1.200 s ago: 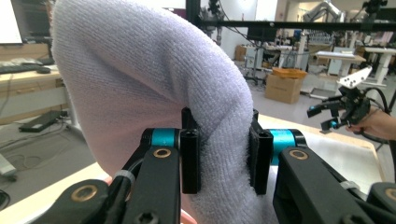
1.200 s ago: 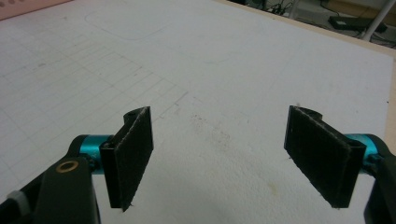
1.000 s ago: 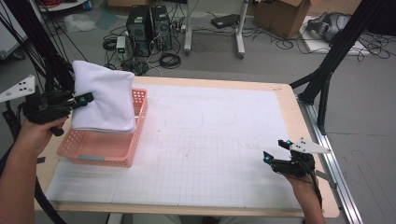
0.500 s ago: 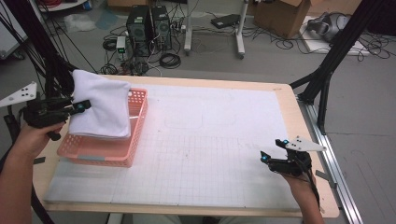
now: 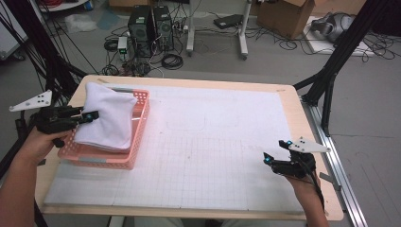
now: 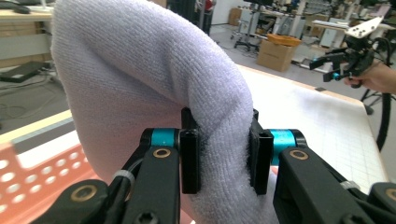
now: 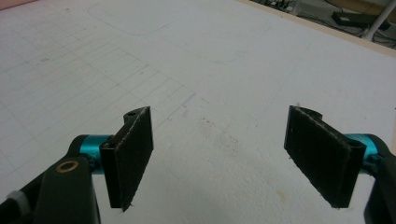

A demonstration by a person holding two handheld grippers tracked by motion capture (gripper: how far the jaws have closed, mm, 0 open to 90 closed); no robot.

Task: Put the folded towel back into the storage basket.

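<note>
That white towel (image 5: 108, 116) is folded terry: soft, light, floppy, so it'll sag wherever it isn't pinched. The left gripper (image 6: 219, 154) has its fingers (image 6: 189, 161) clamped on a thick fold, with the rest draped beyond them over the pink basket (image 5: 138, 137). Grab bunched layers, not one edge. The right gripper (image 7: 224, 158) hangs wide, empty, over the worktop (image 5: 227, 142).
</note>
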